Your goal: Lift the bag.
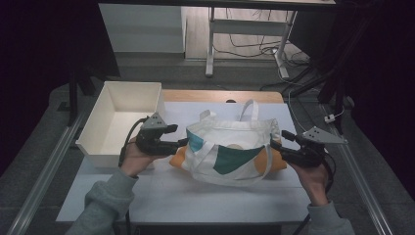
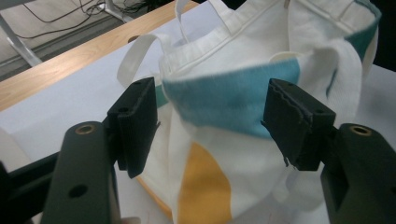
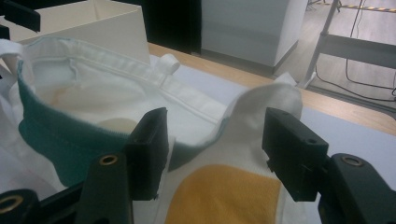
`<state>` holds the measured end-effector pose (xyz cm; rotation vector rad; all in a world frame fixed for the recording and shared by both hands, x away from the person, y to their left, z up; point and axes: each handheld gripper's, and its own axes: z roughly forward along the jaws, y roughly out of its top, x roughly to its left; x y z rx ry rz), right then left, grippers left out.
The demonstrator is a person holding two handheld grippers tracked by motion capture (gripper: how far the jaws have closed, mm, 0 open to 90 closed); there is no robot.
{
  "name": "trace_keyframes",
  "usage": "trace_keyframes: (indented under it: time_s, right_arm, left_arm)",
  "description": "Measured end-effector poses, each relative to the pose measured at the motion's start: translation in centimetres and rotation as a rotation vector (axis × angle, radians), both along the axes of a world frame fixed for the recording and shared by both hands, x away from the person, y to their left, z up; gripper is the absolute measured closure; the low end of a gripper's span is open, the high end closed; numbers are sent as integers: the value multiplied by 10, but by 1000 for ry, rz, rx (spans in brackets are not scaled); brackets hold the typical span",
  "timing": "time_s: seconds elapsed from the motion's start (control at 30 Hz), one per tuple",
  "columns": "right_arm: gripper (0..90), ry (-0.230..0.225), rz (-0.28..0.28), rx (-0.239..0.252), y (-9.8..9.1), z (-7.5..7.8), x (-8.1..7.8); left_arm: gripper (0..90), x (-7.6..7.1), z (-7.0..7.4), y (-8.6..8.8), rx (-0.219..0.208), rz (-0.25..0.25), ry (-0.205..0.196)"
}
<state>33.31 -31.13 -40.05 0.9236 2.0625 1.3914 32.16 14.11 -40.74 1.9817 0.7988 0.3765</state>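
A white canvas tote bag (image 1: 230, 132) with teal and orange patches lies in the middle of the table, its mouth gaping and its handles flopped toward the far side. My left gripper (image 1: 178, 135) is at the bag's left end, jaws open. In the left gripper view the jaws (image 2: 210, 93) stand wide apart with the bag's teal-banded rim (image 2: 233, 91) just beyond them, untouched. My right gripper (image 1: 280, 139) is at the bag's right end, also open. Its jaws (image 3: 215, 121) straddle the bag's corner (image 3: 261, 100) in the right gripper view without pressing on it.
An empty white box (image 1: 105, 105) stands at the table's far left, close to my left hand. The white table top (image 1: 195, 196) has a wooden strip (image 1: 220, 95) along its far edge. Desk legs and cables (image 1: 254, 49) lie on the floor beyond.
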Motion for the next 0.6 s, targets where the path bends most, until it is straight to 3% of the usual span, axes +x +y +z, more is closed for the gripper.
trace_keyframes:
  time_s: [0.3, 0.6]
  right_arm:
    - [409, -11, 5, -2, -12, -8, -18]
    - [409, 39, -5, -42, -25, -36, -26]
  left_arm:
    - [360, -32, -21, 21, -20, 37, -10]
    - [356, -49, -54, 39, 5, 63, 54]
